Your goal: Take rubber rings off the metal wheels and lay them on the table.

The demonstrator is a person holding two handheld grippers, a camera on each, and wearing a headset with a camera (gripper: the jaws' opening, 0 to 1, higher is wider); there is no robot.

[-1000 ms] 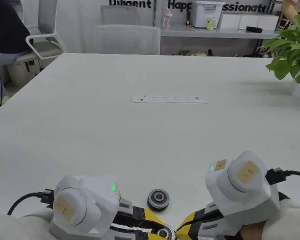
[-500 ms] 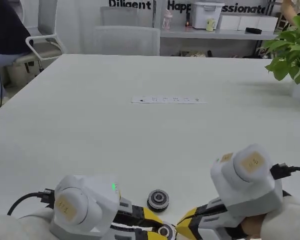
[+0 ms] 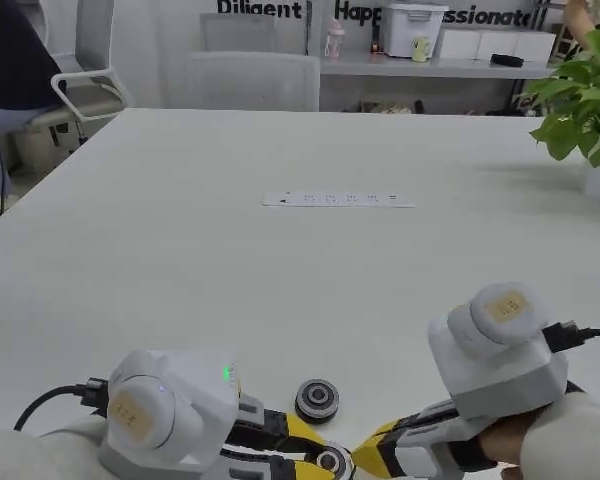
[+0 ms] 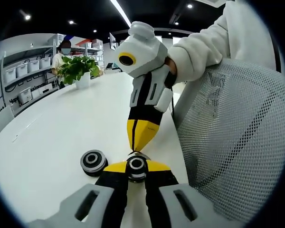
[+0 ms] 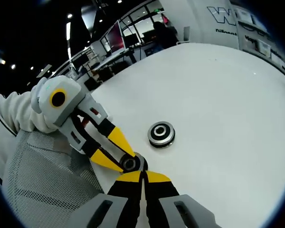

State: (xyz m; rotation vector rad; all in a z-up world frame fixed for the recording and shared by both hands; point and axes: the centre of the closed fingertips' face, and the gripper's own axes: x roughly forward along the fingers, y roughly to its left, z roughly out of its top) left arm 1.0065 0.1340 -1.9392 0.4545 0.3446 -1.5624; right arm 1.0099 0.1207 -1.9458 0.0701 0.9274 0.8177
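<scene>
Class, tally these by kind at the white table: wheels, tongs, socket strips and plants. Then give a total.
Wheels: 2 (loose wheel, held wheel)
Tongs: 2 (left tongs, right tongs)
Socket strip: 1
Plant: 1
Total: 6

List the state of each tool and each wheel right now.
Left tool, shut on the held wheel.
Right tool, jaws together, tips against the held wheel.
Held wheel, clamped in the left tool, dark ring on it.
Loose wheel, lying flat on the table, untouched, dark ring on it.
</scene>
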